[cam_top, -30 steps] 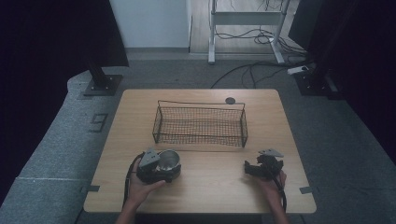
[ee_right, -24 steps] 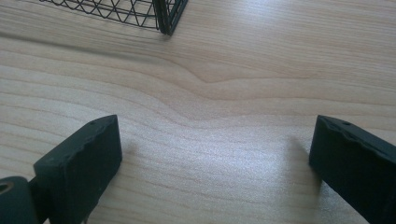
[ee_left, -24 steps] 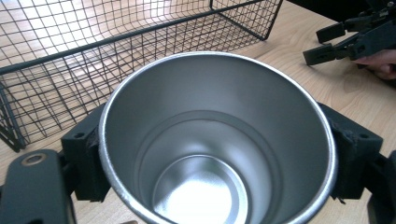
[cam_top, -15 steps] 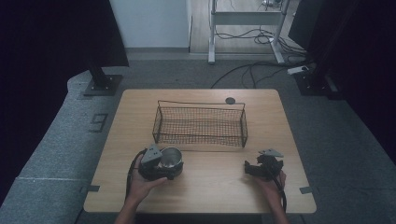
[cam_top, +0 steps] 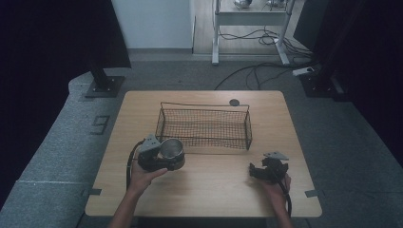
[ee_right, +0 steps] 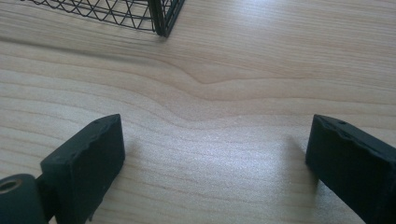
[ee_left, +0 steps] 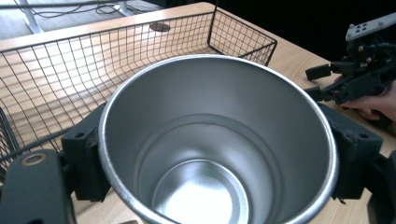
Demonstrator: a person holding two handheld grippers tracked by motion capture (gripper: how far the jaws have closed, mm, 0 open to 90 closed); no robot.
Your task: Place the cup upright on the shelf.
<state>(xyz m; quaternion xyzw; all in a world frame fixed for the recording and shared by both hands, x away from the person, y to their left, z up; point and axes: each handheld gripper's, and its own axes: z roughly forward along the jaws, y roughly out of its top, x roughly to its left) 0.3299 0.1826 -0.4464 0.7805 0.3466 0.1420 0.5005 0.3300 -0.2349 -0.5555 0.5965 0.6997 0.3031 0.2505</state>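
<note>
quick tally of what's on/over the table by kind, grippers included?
Metal cup: 1, clamped in the left gripper
Wire basket: 1
Round dark disc at the table's far edge: 1
Grippers: 2, the right gripper with its jaws apart on nothing
Total: 5

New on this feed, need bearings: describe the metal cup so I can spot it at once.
Find the wire basket mid-table. Just outside its near-left corner, the left tongs grip a steel cup from both sides. It is the one shiny, round, open-topped thing here, and it is empty.
</note>
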